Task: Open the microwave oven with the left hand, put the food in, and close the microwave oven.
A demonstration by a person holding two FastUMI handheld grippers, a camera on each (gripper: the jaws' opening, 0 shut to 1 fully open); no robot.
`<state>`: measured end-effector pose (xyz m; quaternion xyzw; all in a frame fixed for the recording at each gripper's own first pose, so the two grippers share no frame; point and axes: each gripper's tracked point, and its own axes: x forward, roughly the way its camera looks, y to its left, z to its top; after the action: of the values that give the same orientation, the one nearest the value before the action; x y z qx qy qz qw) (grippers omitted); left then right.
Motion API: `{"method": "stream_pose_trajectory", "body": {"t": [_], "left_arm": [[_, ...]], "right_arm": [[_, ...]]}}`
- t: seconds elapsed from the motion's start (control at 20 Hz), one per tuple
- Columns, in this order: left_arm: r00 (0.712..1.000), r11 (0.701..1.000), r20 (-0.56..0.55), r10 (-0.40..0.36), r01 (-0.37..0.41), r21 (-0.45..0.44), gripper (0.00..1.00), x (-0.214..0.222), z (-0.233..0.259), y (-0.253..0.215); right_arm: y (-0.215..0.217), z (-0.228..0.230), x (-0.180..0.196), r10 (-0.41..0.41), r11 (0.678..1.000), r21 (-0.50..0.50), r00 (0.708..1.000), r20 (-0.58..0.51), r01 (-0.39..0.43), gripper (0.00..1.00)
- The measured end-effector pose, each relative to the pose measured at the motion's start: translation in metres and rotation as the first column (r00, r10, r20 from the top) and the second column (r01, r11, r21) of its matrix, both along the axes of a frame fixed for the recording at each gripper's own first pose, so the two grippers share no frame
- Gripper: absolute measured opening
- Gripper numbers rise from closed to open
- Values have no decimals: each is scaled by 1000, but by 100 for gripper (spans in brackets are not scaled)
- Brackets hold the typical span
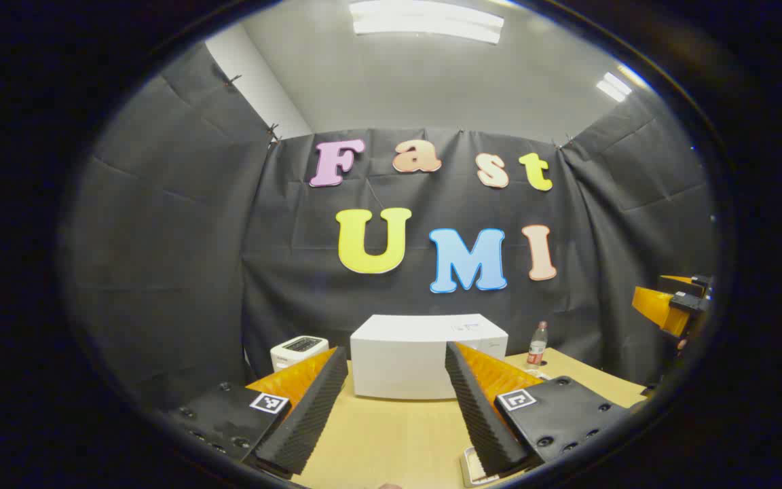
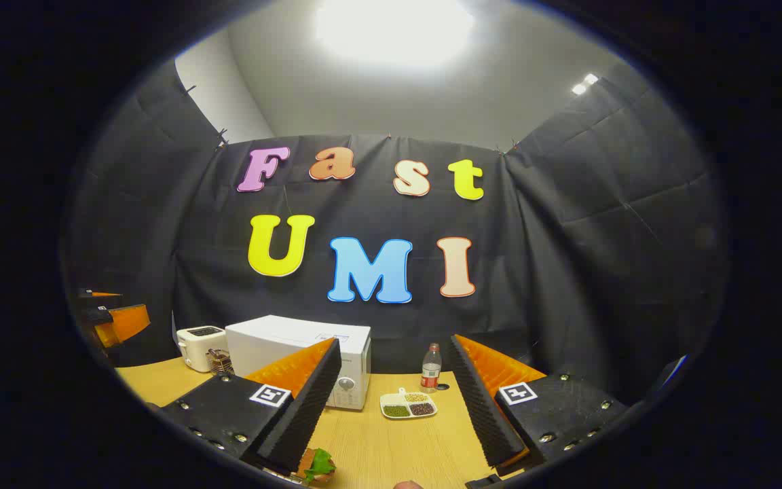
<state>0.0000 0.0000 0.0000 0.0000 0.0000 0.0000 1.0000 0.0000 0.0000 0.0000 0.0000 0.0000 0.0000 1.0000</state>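
Note:
A white microwave oven (image 1: 404, 356) stands closed at the back of the wooden table, straight ahead of my left gripper (image 1: 396, 367), which is open and holds nothing. In the right gripper view the microwave oven (image 2: 282, 346) sits to the left, its dial facing me. My right gripper (image 2: 394, 380) is open and empty above the table. Food with a green leaf (image 2: 316, 465) lies on the table just under its left finger. The other gripper shows as an orange piece at the right edge (image 1: 669, 305) of the left gripper view and at the left edge (image 2: 116, 319) of the right gripper view.
A white toaster (image 1: 298, 351) stands left of the microwave oven. A plastic bottle (image 2: 431, 368) stands to its right near the wall. A white divided dish of beans (image 2: 408, 405) lies in front of the bottle. A small white item (image 1: 476, 468) lies under the left gripper's right finger.

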Motion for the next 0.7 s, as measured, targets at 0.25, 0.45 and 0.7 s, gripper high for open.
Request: {"method": "stream_pose_trajectory", "body": {"t": [0.25, 0.45, 0.7], "left_arm": [[1000, 1000, 18, 0, 0, 12, 94, -2, 8, -14], [1000, 1000, 22, 10, -10, 15, 97, -5, 10, -20], [1000, 1000, 22, 9, -9, 23, 97, -6, 11, -34]], "right_arm": [[-5, 0, 3, 16, 1000, -10, 1000, 6, -16, 96], [-10, -1, 5, 28, 1000, -9, 1000, 10, -28, 95], [-18, -4, 6, 28, 1000, 12, 1000, 9, -28, 95]]}}
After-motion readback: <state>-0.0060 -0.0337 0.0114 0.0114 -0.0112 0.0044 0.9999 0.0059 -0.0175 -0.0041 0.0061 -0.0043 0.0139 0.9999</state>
